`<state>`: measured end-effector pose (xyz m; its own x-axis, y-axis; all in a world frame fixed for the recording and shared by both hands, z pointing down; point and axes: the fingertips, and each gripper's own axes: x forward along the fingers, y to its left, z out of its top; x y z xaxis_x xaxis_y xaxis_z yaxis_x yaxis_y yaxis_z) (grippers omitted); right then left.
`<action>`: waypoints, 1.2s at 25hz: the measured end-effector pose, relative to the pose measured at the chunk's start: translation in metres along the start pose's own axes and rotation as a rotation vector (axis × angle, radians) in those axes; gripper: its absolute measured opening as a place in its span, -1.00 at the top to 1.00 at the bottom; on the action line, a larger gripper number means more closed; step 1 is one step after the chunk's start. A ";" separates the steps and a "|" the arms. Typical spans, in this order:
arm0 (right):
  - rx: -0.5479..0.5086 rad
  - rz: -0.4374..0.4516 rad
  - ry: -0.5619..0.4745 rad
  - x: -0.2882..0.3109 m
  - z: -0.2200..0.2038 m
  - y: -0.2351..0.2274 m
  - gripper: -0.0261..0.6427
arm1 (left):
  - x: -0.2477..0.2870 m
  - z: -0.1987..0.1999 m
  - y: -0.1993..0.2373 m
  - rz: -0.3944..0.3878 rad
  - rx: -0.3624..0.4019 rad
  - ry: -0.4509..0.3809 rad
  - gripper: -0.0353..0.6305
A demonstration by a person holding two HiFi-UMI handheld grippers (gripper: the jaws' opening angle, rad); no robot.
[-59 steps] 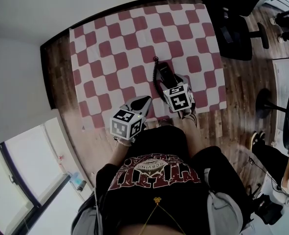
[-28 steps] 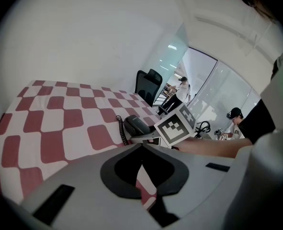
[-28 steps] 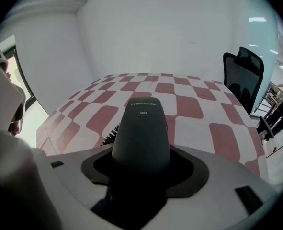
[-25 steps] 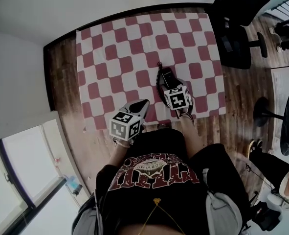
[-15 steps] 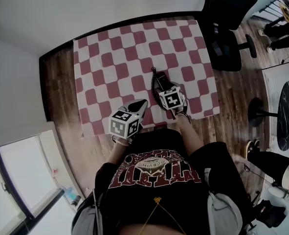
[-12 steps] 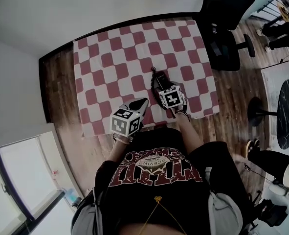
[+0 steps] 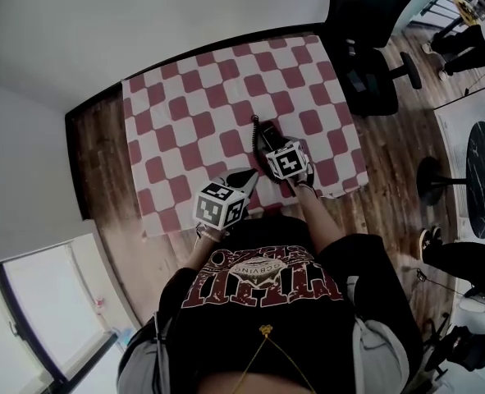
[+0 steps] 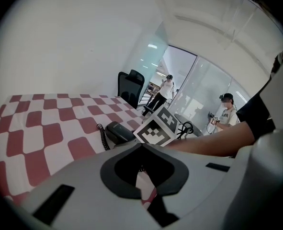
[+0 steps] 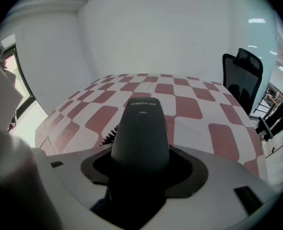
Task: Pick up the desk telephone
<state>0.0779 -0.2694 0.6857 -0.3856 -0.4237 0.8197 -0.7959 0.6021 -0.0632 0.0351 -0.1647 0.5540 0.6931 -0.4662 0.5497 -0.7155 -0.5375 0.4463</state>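
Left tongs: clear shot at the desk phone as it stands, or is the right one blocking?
Probably yes. The right tongs grip the desk telephone at its near end; its cord side is uncovered, with only bare checkered cloth between it and the left tongs.

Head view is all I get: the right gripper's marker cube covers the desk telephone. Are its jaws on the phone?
Observer: Yes; the right gripper has its jaws closed against both sides of the dark desk telephone.
Operator: Left one holding anything?
Observer: No; the left gripper has its jaws together, nothing between, just checkered cloth beyond.
Operator: Phone lifted?
Observer: Seemingly not; from the left gripper view its far end and coiled cord rest on the cloth.
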 end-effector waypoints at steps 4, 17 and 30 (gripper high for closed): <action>-0.001 0.014 -0.002 -0.002 0.004 0.002 0.08 | -0.001 0.000 -0.001 -0.002 0.008 0.009 0.87; -0.040 0.041 0.012 -0.005 -0.004 0.006 0.08 | 0.000 -0.007 -0.004 -0.004 0.012 0.026 0.87; -0.064 0.036 0.058 -0.018 -0.019 -0.003 0.08 | 0.003 -0.011 0.001 -0.004 0.008 0.042 0.87</action>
<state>0.0961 -0.2508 0.6819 -0.3842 -0.3622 0.8493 -0.7500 0.6589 -0.0583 0.0352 -0.1591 0.5639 0.6917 -0.4344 0.5769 -0.7118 -0.5451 0.4430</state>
